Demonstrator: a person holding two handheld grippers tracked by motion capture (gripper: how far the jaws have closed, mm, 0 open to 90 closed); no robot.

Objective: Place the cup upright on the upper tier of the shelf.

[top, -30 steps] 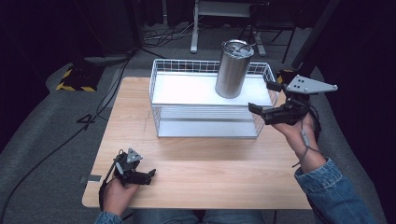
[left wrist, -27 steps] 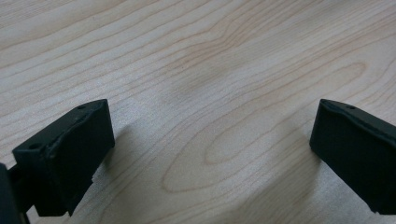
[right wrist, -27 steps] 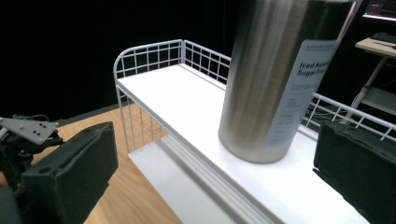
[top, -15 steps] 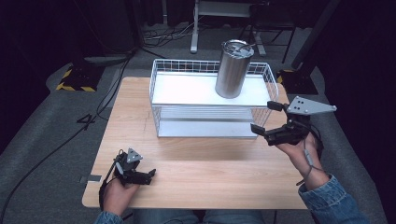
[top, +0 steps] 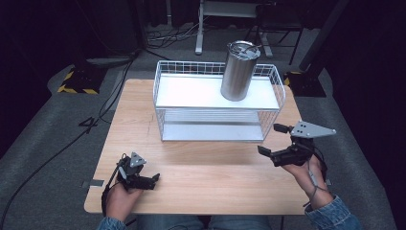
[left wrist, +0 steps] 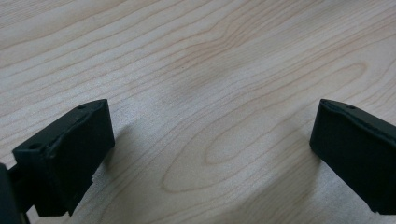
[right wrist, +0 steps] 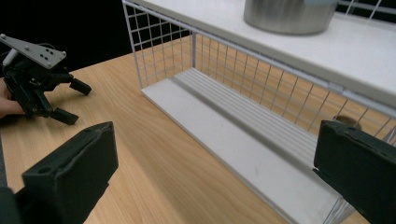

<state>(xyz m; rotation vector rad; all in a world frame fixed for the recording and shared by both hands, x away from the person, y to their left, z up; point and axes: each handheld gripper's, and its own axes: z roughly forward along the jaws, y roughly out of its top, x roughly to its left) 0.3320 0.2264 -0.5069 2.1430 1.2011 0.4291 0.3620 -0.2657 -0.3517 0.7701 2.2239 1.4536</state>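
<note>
Right tongs (top: 276, 140) open and empty near the counter's (top: 201, 167) right edge; left tongs (top: 152, 180) open, resting by the front-left corner. Steel tumbler (top: 238, 72) stands upright on the wire rack's (top: 218, 139) top shelf, toward the back-right. Placing looks done; next likely rest the right tongs.

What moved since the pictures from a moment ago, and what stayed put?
The right gripper drew back from beside the steel tumbler, toward the person and lower, to the front right corner of the white wire rack. Its jaws are open and hold nothing. The tumbler stayed upright on the rack's top shelf. The left gripper stayed open, low at the near left of the wooden table.
</note>
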